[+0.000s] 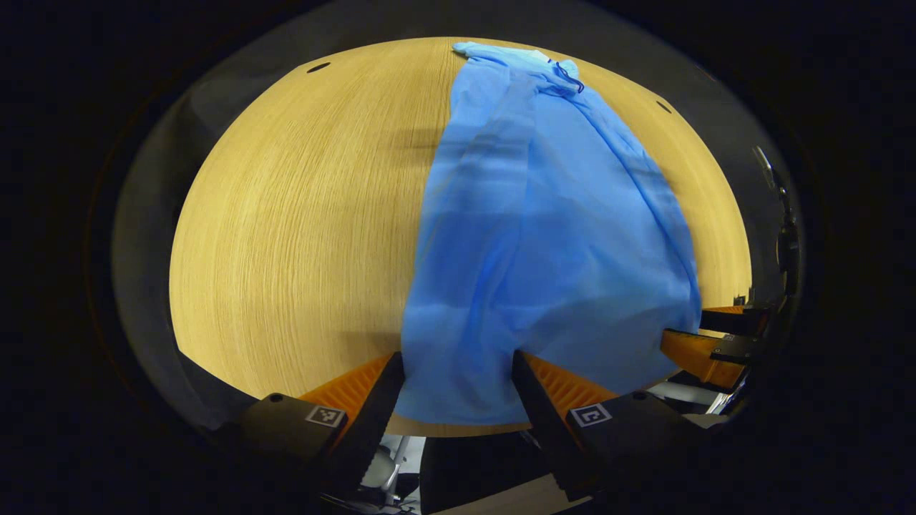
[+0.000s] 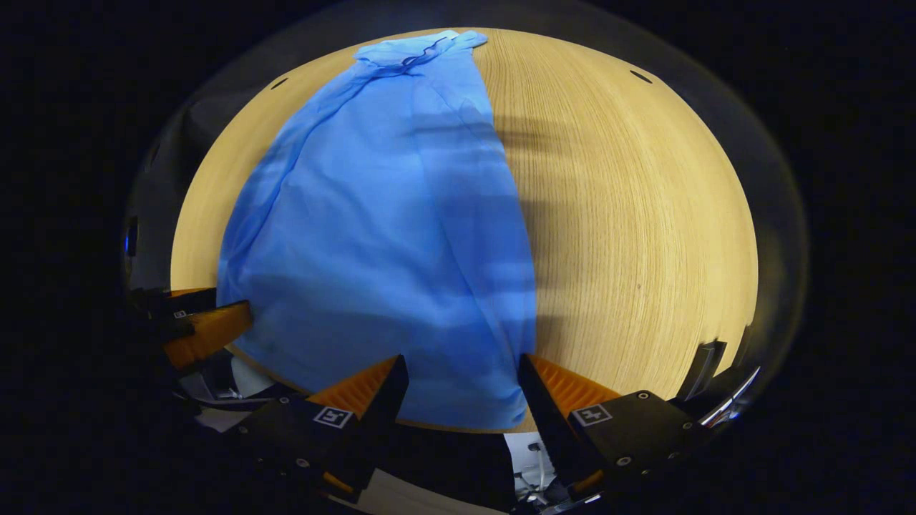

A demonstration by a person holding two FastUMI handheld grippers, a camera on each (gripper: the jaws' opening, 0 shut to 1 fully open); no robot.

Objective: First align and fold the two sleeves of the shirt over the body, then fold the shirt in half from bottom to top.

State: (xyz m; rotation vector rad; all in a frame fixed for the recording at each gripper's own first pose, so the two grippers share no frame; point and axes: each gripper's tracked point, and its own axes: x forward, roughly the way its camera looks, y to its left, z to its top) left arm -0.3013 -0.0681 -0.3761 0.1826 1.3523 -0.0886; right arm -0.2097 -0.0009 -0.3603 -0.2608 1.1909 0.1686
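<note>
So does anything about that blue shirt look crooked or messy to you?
Slightly. The blue shirt lies long and narrow on the wooden table, sleeves apparently folded in, with its collar end bunched and long wrinkles running down it. Nothing looks torn or spilled.

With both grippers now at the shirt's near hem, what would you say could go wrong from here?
1. Both the left gripper and the right gripper stand open around the hem of the shirt; closing could catch just one layer, so the folded sleeves may slip out.
2. The hem overhangs the table edge, so the shirt might slide off.
3. The two grips look unevenly placed, risking a skewed fold.
</note>
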